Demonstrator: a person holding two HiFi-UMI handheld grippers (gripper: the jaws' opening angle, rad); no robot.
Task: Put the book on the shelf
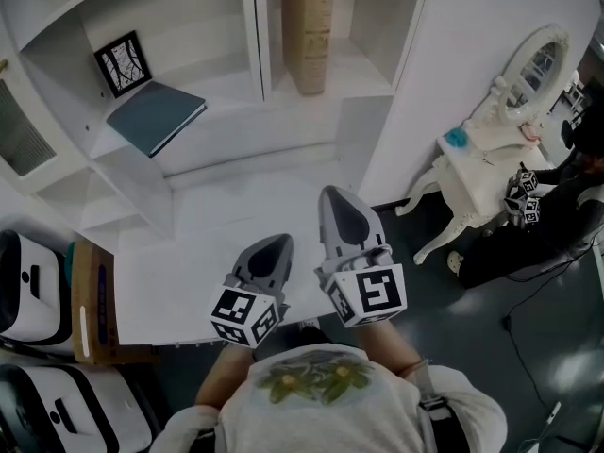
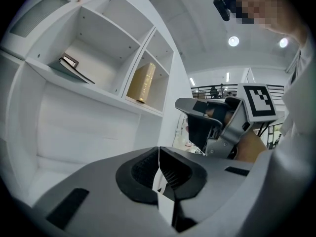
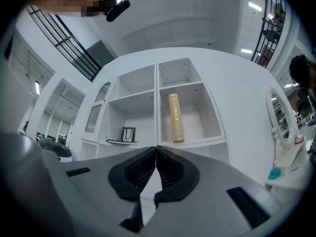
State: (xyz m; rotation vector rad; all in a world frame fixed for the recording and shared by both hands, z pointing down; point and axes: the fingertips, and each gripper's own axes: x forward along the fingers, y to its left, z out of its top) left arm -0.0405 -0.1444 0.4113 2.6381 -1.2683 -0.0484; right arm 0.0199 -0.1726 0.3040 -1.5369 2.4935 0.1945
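Note:
A tan hardback book (image 1: 309, 28) stands upright in the right compartment of the white shelf unit (image 1: 264, 83); the right gripper view shows this book (image 3: 175, 117) straight ahead and the left gripper view shows the book (image 2: 141, 83) off to the side. Neither gripper touches it. My left gripper (image 1: 275, 243) and right gripper (image 1: 334, 196) hover side by side over the unit's lower white ledge (image 1: 226, 225), well short of the compartments. The left gripper (image 2: 158, 150) has its jaws pressed together with nothing between them. The right gripper (image 3: 156, 148) is likewise shut and empty.
A blue-grey book (image 1: 157, 116) lies flat in the left compartment beside a small picture frame (image 1: 123, 63). A white dressing table with an oval mirror (image 1: 491, 149) and a person in dark clothes (image 1: 552, 225) are at the right. White cases (image 1: 33, 281) and a cardboard box (image 1: 92, 300) stand at the left.

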